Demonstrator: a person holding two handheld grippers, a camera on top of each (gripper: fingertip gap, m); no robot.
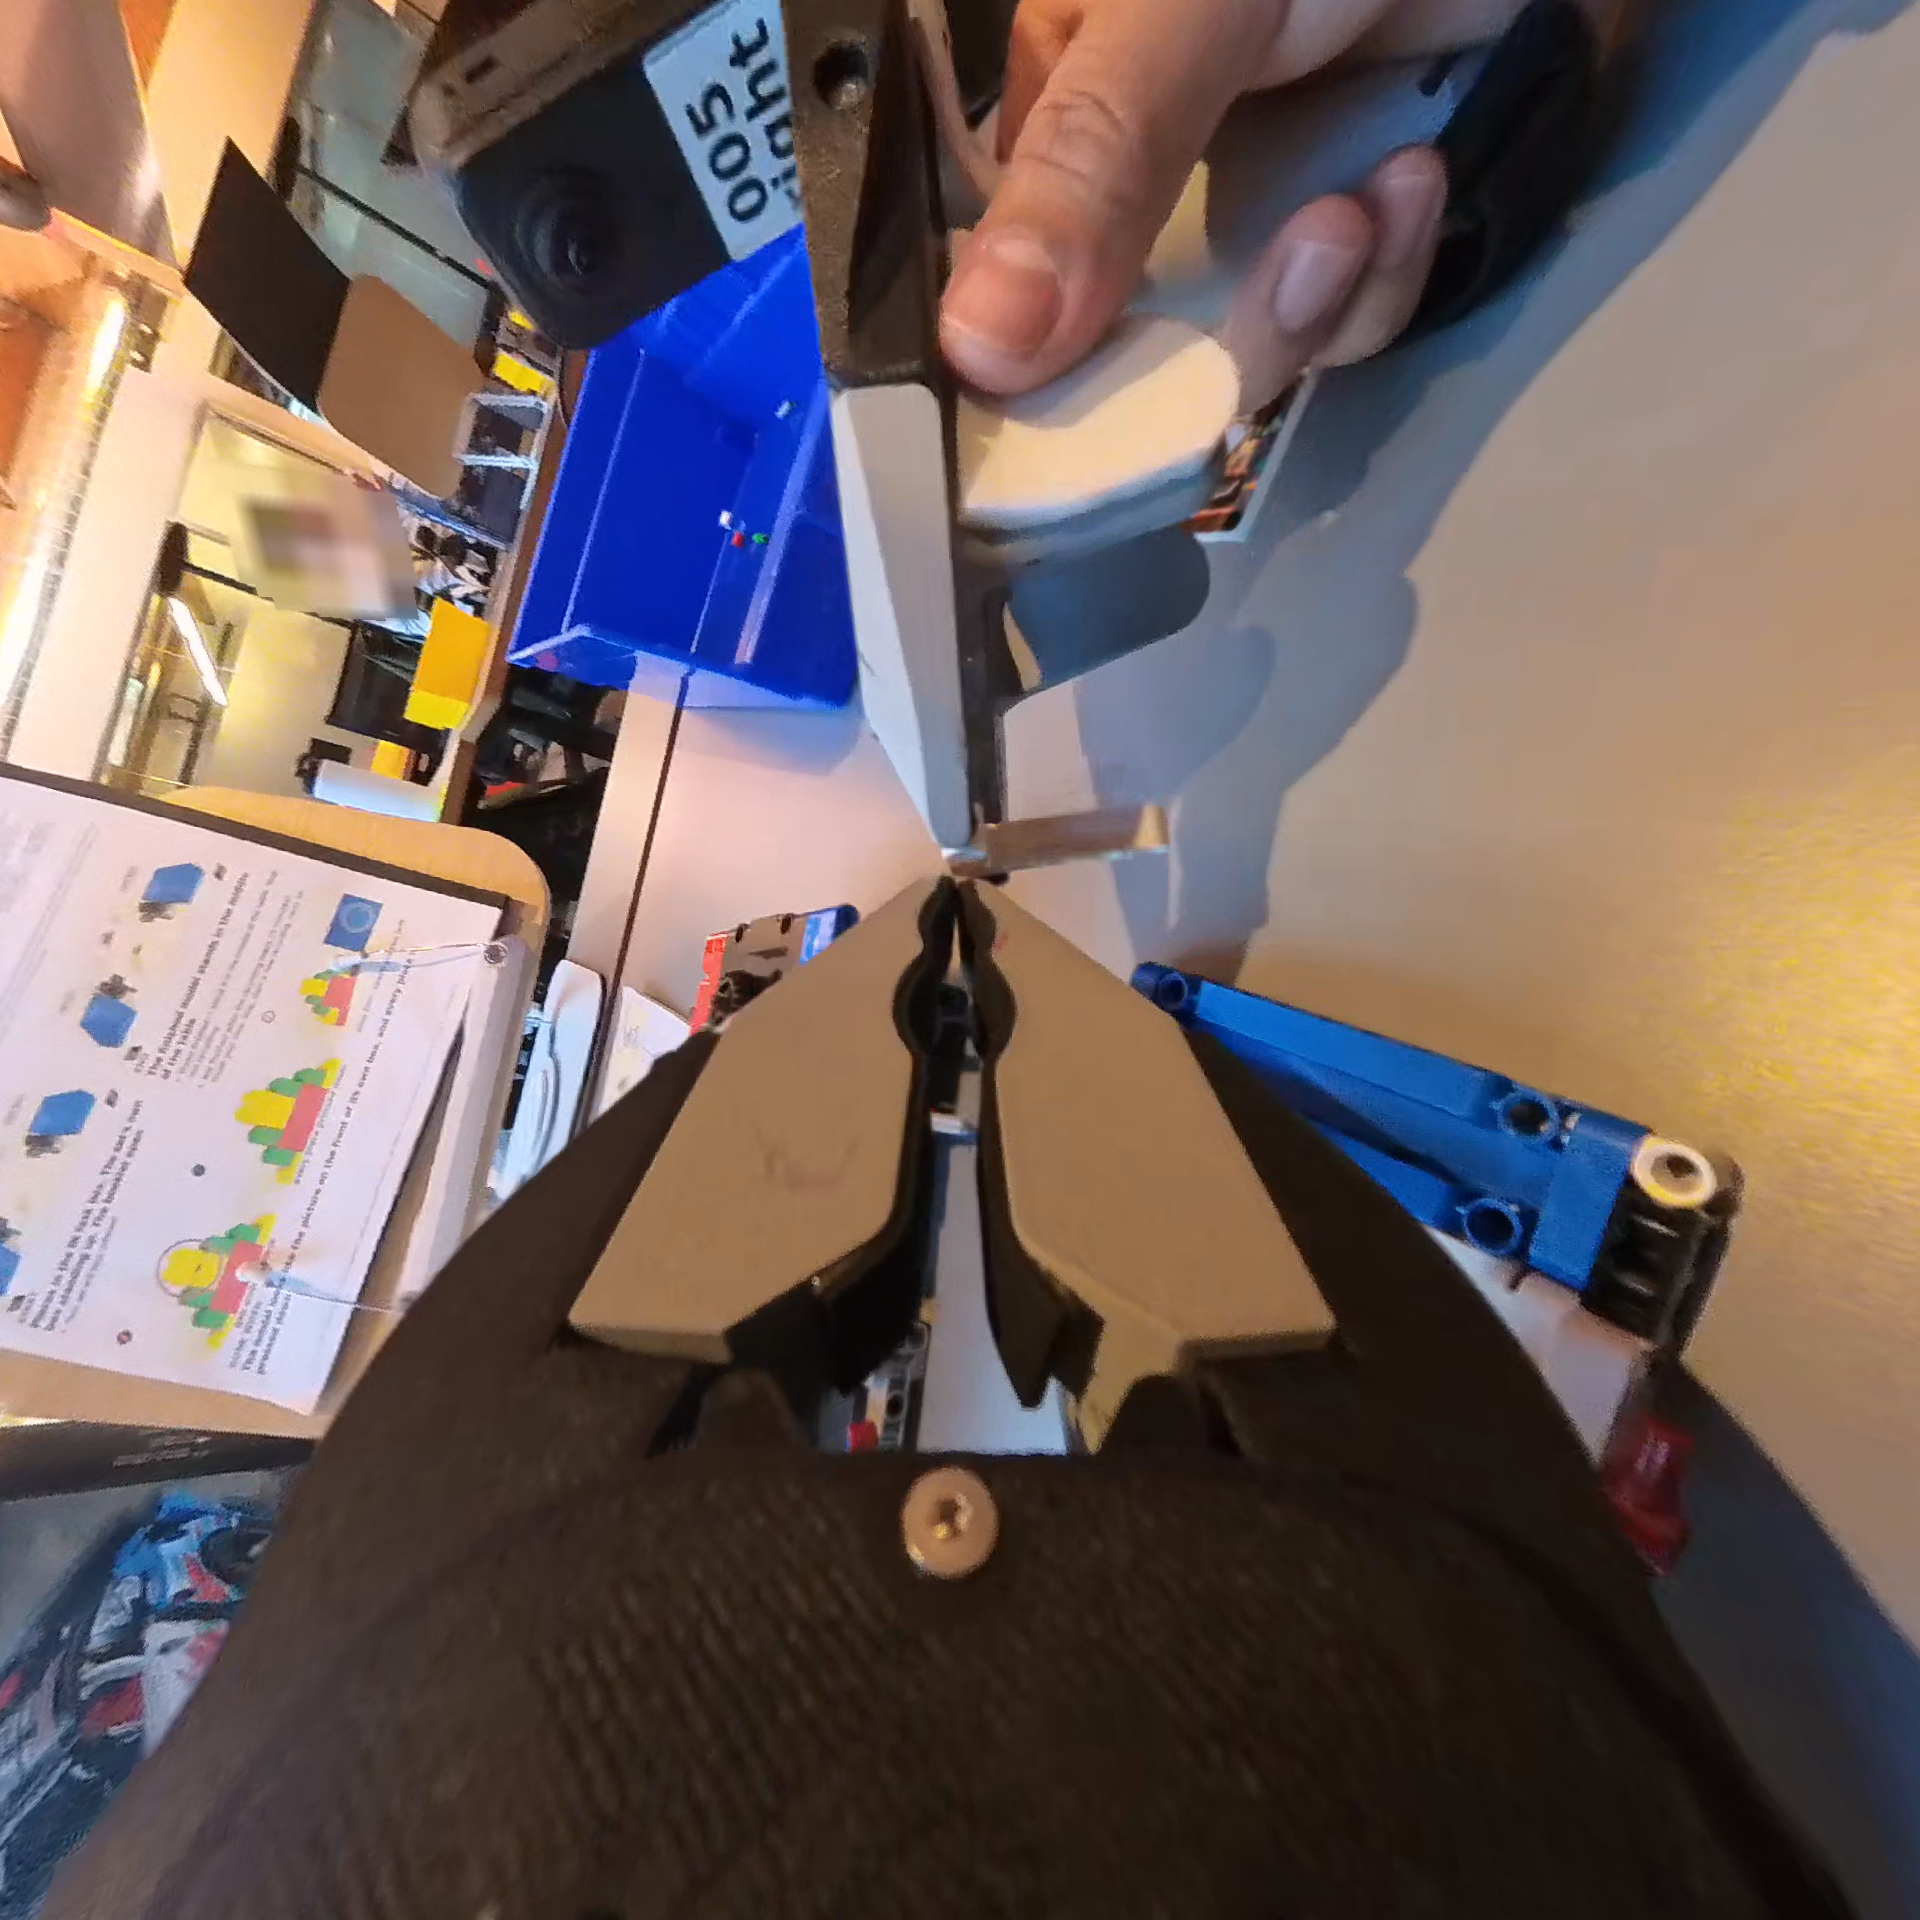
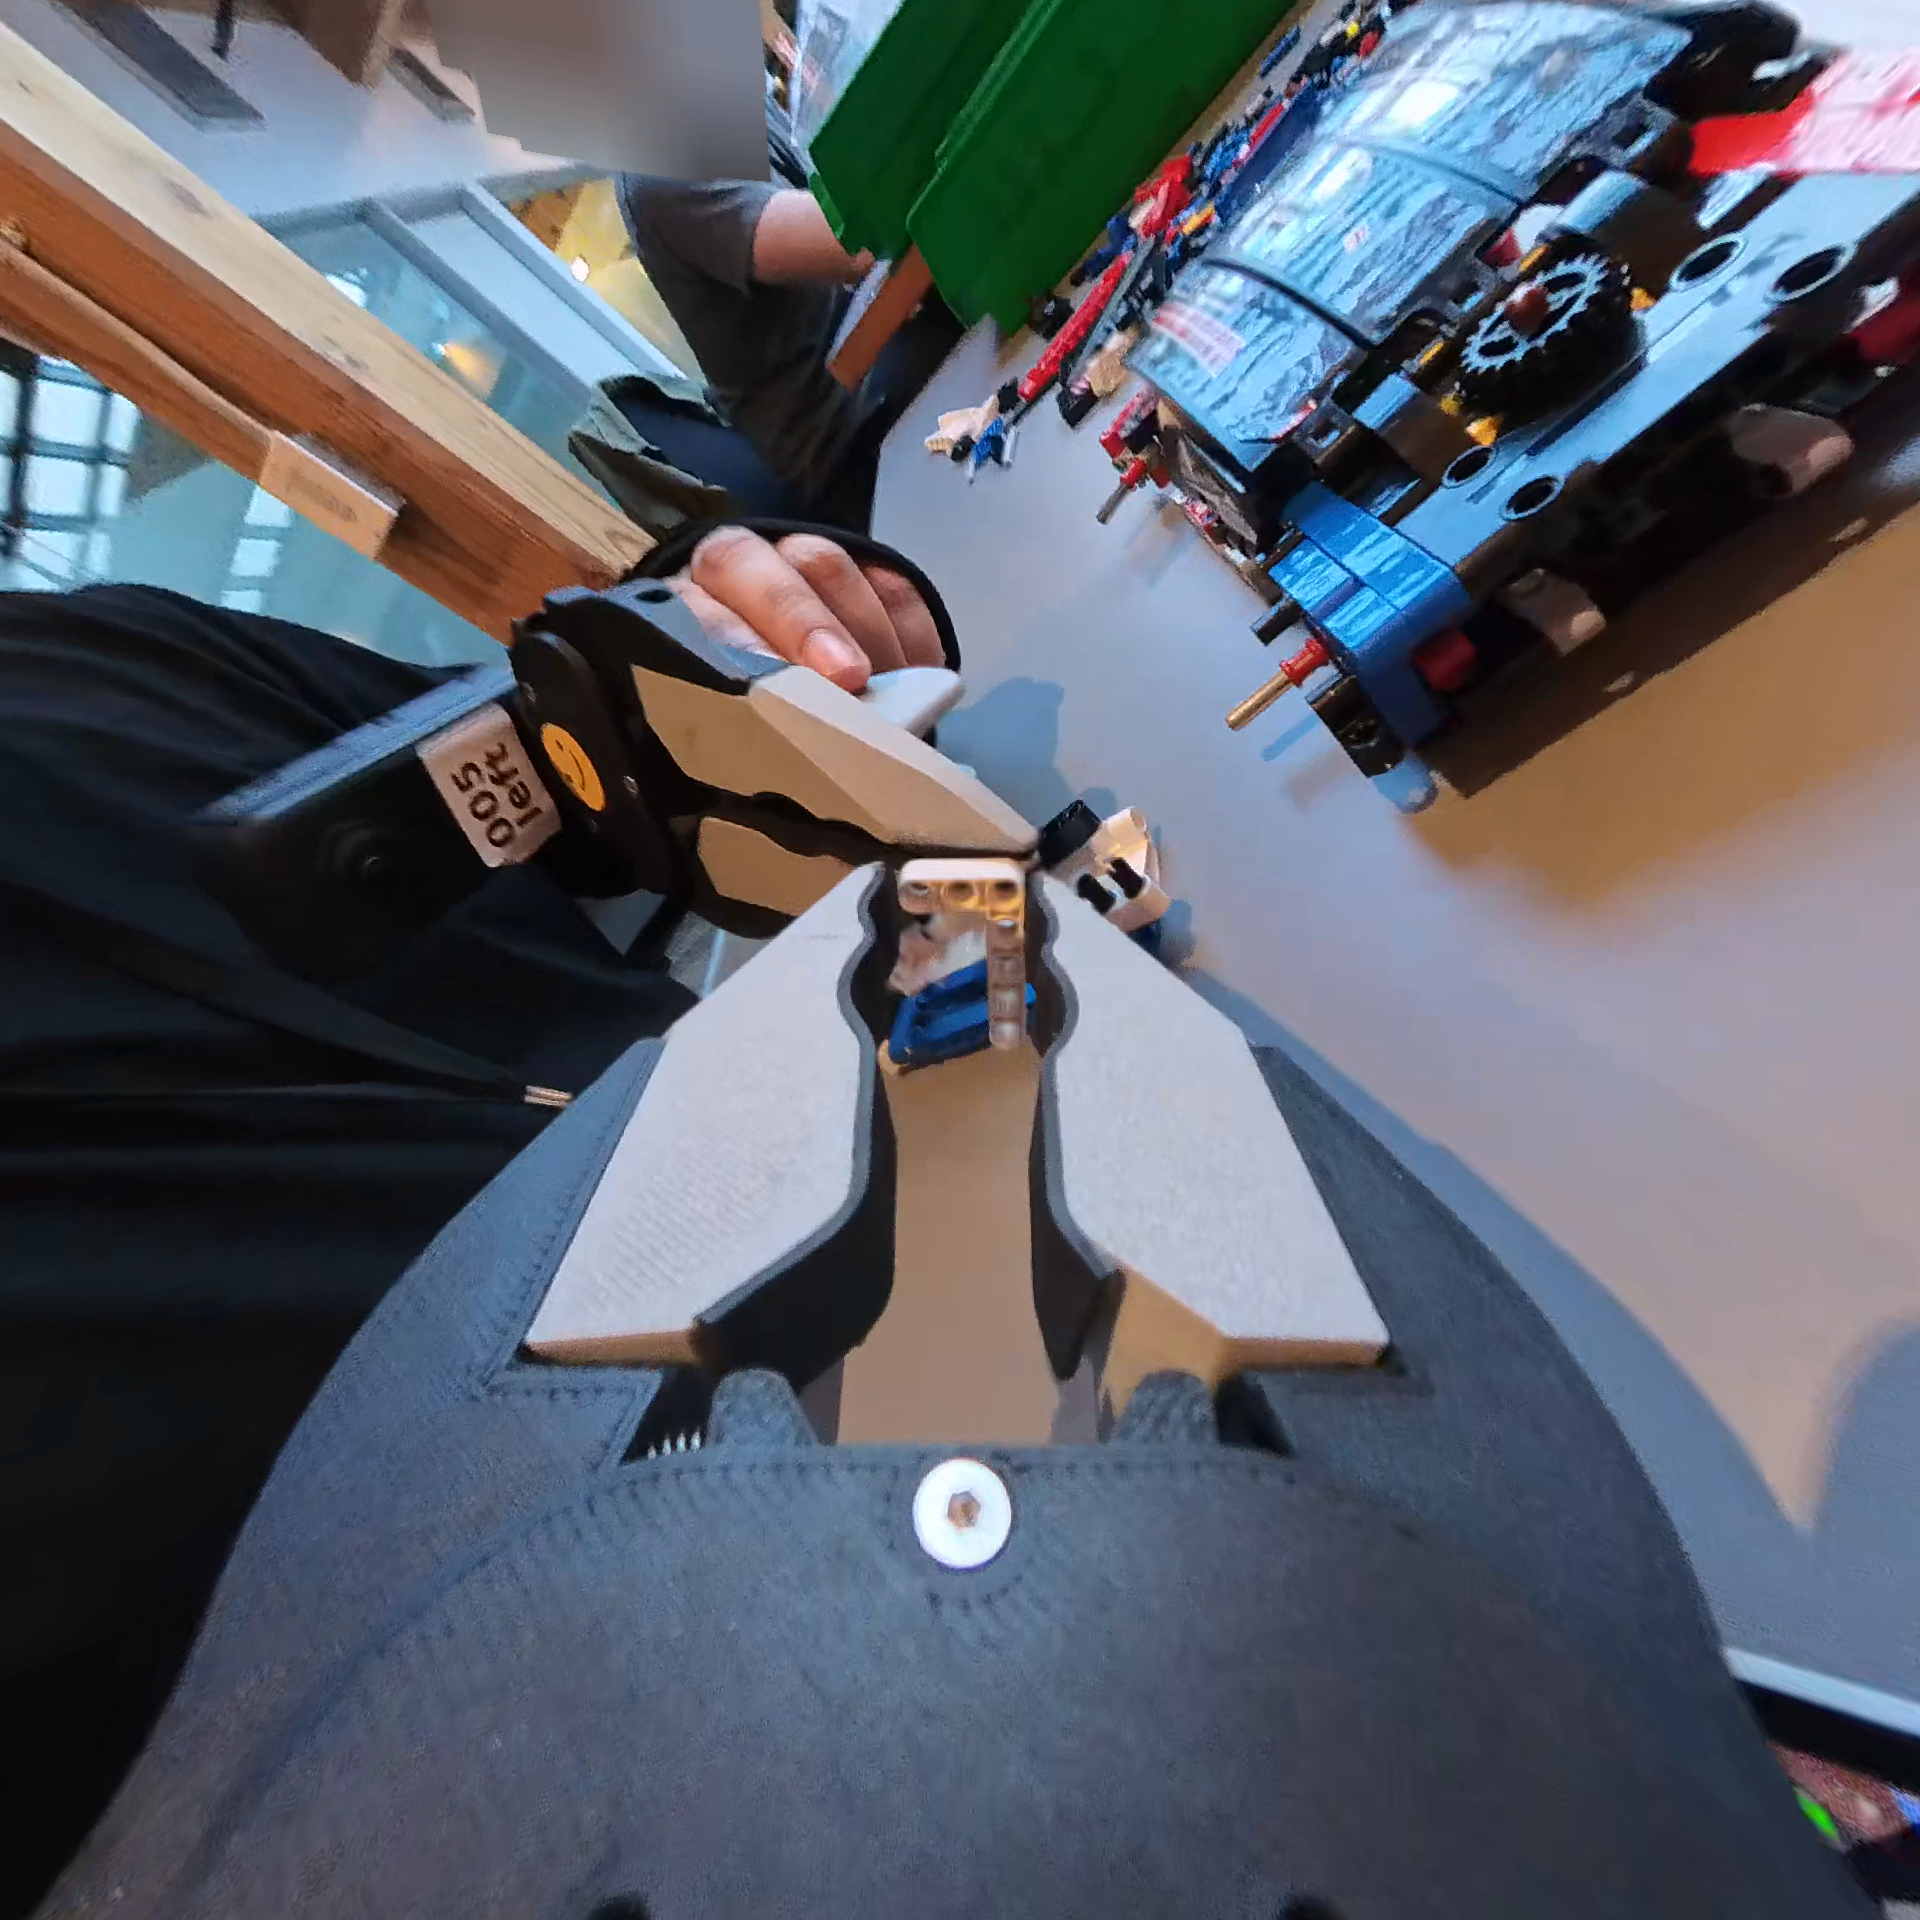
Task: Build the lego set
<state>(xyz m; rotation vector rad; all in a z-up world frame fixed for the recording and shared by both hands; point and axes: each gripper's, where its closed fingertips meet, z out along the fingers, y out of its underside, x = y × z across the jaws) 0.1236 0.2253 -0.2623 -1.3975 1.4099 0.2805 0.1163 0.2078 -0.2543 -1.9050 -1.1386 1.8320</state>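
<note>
My left gripper [image 1: 951,896] is shut on a small sub-assembly [image 1: 1455,1143] of blue beams, white panels and black connectors. A black part of it shows between the fingers. My right gripper [image 2: 961,883] is shut on a light grey L-shaped beam [image 2: 966,894] with holes and holds it tip to tip against the left gripper [image 2: 1029,847]. In the left wrist view the right gripper [image 1: 961,831] comes down from above with the grey beam [image 1: 1060,836] sticking out sideways. The sub-assembly's black and white end [image 2: 1101,862] and blue part [image 2: 956,1023] show just past the beam.
A large half-built blue and black model [image 2: 1558,416] with a black gear stands at the far right on the table [image 2: 1455,1039]. Loose pieces [image 2: 1039,416] and green bins [image 2: 987,156] lie beyond it. A blue bin [image 1: 675,520] and an instruction sheet [image 1: 208,1091] are at the left. A seated person [image 2: 748,312] is behind. Both grippers' tips are close together, under 4 cm apart.
</note>
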